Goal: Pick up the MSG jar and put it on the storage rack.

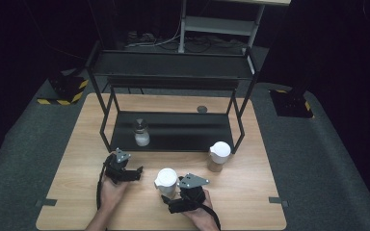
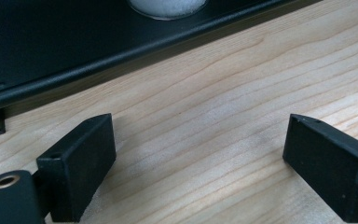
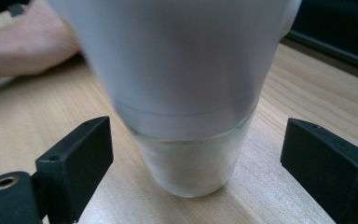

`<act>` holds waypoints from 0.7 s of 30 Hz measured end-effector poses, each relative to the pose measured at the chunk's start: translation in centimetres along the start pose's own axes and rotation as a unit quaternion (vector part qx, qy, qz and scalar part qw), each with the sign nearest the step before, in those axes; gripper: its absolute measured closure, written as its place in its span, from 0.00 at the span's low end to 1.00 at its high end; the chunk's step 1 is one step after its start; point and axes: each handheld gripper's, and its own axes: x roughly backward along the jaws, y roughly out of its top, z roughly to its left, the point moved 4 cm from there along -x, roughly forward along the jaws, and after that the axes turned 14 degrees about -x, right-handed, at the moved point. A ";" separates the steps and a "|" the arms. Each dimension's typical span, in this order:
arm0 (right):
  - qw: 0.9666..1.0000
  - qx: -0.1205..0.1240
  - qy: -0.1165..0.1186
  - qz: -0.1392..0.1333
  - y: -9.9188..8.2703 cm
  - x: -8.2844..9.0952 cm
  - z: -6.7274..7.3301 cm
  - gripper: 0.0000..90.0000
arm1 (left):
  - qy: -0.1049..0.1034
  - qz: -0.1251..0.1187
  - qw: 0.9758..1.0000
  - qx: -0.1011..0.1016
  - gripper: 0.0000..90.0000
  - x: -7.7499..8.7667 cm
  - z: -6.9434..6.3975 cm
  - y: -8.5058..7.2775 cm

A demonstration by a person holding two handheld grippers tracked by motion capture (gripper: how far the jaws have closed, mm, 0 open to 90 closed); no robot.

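Right gripper view looks straight at a white-lidded glass jar (image 3: 186, 107) standing upright on the wooden table (image 3: 284, 186), its clear base showing pale contents below a tall white cap. The right gripper (image 3: 193, 168) has its jaws spread wide to either side of the jar's base, apart from the glass and not pressing it, so this looks like the line-up for a grasp low on the body. In the high view the jar (image 1: 166, 182) sits near the front edge, just beside the right gripper (image 1: 173, 198). The left gripper (image 1: 134, 174) rests nearby with its jaws apart on nothing, aimed at the black shelf rack (image 1: 173, 144), likely waiting. A second white-lidded jar (image 1: 218, 156) stands by the rack's right leg, and a small glass shaker (image 1: 141, 133) sits on the lower shelf.
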 end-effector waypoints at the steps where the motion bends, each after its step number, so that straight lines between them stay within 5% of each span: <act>1: 1.000 -0.001 0.003 -0.002 0.0 0.0 -0.1 0.10 | 0.000 0.000 1.000 0.000 0.10 0.0 0.0 0.0; 21: 1.000 0.008 0.013 0.001 0.4 -1.0 0.8 0.11 | 0.000 0.001 1.000 0.000 0.09 0.0 0.0 0.0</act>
